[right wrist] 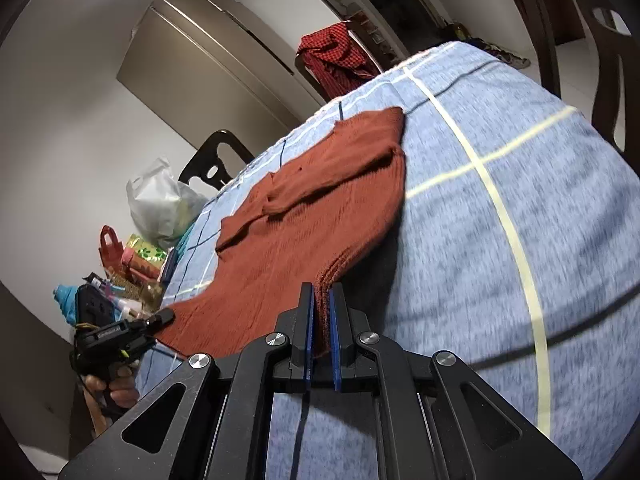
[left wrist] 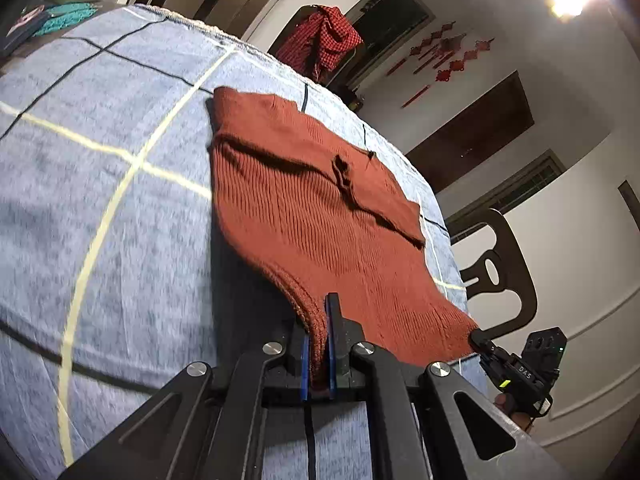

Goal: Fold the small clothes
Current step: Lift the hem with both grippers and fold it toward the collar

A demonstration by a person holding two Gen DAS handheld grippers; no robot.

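Both the left gripper [left wrist: 318, 344] and right gripper [right wrist: 322, 328] pinch the near hem corners of the rust-red ribbed knit garment [left wrist: 304, 208] lying on the blue checked tablecloth [left wrist: 100, 160]; uneven lifting could slip a corner free or skew the fold

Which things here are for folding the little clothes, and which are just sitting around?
For the job:
rust-red knitted sweater
left gripper, shut on its hem
right gripper, shut on its hem
blue checked cloth it lies on

Just lying about:
red checked garment on a chair
white plastic bag
wall ornaments
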